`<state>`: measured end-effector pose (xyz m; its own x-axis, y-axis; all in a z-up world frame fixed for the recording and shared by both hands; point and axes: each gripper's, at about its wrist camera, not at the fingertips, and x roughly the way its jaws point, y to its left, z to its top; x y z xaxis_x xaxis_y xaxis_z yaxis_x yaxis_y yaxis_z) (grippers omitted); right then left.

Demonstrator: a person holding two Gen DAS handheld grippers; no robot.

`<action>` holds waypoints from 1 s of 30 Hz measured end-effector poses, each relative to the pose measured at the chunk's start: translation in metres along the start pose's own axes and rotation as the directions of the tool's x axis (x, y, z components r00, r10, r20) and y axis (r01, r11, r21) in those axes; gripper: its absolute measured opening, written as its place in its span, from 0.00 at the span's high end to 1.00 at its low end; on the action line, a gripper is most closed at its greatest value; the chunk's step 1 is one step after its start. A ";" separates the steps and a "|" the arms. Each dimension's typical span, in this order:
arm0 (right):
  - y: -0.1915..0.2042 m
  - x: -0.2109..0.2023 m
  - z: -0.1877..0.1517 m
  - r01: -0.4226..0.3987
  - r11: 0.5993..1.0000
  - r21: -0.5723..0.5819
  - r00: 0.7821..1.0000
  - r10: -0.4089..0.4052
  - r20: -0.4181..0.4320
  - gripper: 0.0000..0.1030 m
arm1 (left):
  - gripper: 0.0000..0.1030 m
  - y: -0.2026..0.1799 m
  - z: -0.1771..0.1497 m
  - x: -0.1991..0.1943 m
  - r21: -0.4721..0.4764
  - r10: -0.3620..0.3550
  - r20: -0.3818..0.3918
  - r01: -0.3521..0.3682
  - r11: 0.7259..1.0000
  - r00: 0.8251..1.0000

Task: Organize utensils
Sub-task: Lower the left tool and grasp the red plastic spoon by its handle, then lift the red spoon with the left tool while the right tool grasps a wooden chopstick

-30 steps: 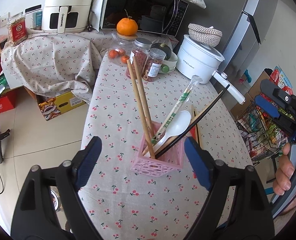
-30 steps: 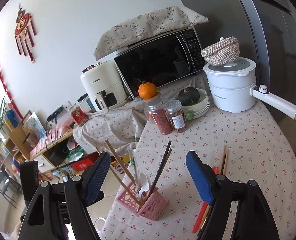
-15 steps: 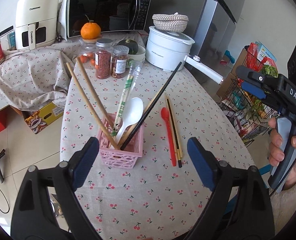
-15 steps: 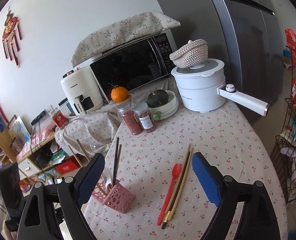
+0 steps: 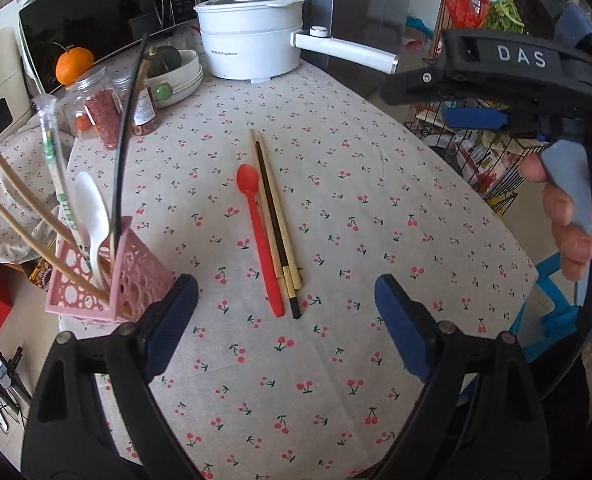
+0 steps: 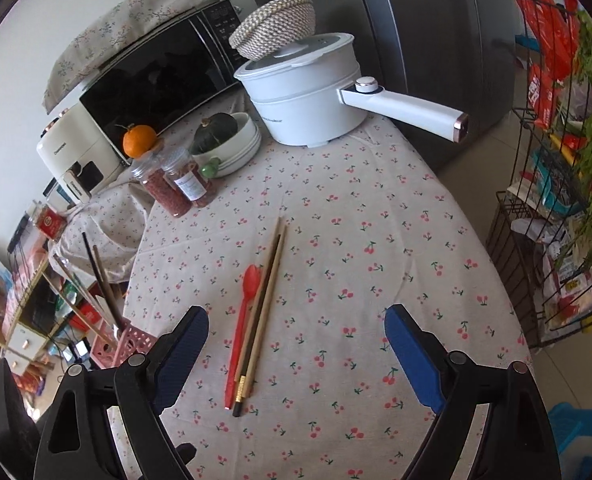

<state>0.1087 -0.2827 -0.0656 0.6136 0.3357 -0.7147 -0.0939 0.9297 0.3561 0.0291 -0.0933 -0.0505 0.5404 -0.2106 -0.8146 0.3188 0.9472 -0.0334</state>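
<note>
Cherry-print cloth covers the surface [image 5: 376, 184], which runs from a near edge under both tools to a far edge crowded with kitchen goods.

Left tool [image 5: 286, 316] hangs above the near edge with its blue pads spread wide apart, holding nothing and touching nothing. Right tool [image 6: 296, 340] is likewise wide apart and empty above the near edge; in the left view it shows at the right, gripped by a hand [image 5: 568, 216], beyond the surface's right edge.

Near the middle of the surface lies a red spoon [image 5: 260, 236], flat, bowl toward the far edge. Just beside it on its right, touching or nearly so, lie loose chopsticks [image 5: 276, 220]: pale ones and a dark one, side by side, all running near-to-far. Their near ends sit between the left tool's pads in that view.

At the near left corner stands a pink holder [image 5: 108, 276], just beside the left tool's left pad. It carries a white spoon [image 5: 92, 212], two bamboo chopsticks [image 5: 24, 204] leaning left, a wrapped pair [image 5: 58, 164] and a black chopstick [image 5: 126, 136] standing nearly upright.

Along the far edge stand a white pot [image 5: 252, 40] with a long handle pointing right and a woven basket [image 6: 274, 26] on its lid, a bowl [image 6: 240, 140] holding a green squash, two jars [image 6: 176, 184], and an orange [image 5: 74, 65]. Behind them sit a microwave [image 6: 156, 68] and an air fryer [image 6: 76, 152]. A wire rack [image 6: 556, 240] of groceries stands off the right edge.
</note>
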 end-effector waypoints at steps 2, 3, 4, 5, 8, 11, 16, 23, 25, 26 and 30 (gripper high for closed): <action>-0.017 0.011 0.001 0.024 0.999 0.044 0.999 -0.022 -0.042 0.12 | 0.19 -0.004 0.011 0.020 -0.002 0.031 -0.025 -0.031 1.000 0.999; -0.026 0.016 0.002 0.040 0.997 0.061 0.998 -0.036 -0.055 0.12 | 0.26 -0.005 0.016 0.030 -0.004 0.050 -0.036 -0.050 0.999 0.998; -0.033 0.021 0.002 0.056 0.996 0.075 0.996 -0.051 -0.069 0.12 | 0.37 -0.006 0.022 0.040 -0.007 0.065 -0.051 -0.065 0.998 0.997; -0.040 0.026 0.002 0.069 0.994 0.088 0.995 -0.062 -0.079 0.12 | 0.44 -0.006 0.028 0.051 -0.018 0.074 -0.071 -0.076 0.997 0.995; -0.058 0.044 -0.001 0.074 0.988 0.136 0.989 -0.055 -0.140 0.12 | 0.66 0.003 0.048 0.083 -0.079 0.089 -0.129 -0.099 0.992 0.988; -0.068 0.053 -0.002 0.051 0.982 0.180 0.983 -0.017 -0.183 0.12 | 0.67 0.015 0.065 0.107 -0.137 0.123 -0.172 -0.148 0.979 0.977; -0.072 0.056 0.004 0.071 0.984 0.166 0.982 -0.040 -0.185 0.12 | 0.79 0.025 0.078 0.139 -0.187 0.137 -0.268 -0.192 0.963 0.953; -0.073 0.058 0.009 0.051 0.984 0.172 0.982 -0.018 -0.188 0.12 | 0.84 0.039 0.083 0.164 -0.266 0.078 -0.361 -0.182 0.947 0.930; -0.073 0.060 0.009 0.051 0.984 0.172 0.981 -0.017 -0.194 0.12 | 0.88 0.038 0.084 0.165 -0.263 0.082 -0.359 -0.185 0.947 0.930; -0.073 0.060 0.009 0.051 0.984 0.173 0.980 -0.016 -0.198 0.12 | 0.91 0.037 0.084 0.165 -0.262 0.080 -0.359 -0.183 0.948 0.930; -0.073 0.063 0.008 0.061 0.983 0.173 0.979 -0.025 -0.203 0.12 | 0.91 0.030 0.083 0.148 -0.250 0.070 -0.300 -0.149 0.957 0.951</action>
<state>0.1608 -0.3312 -0.1317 0.4442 0.3361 -0.8305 0.0804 0.9083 0.4106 0.1829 -0.1159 -0.1243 0.3031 -0.0616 -0.9510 0.0301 0.9980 -0.0550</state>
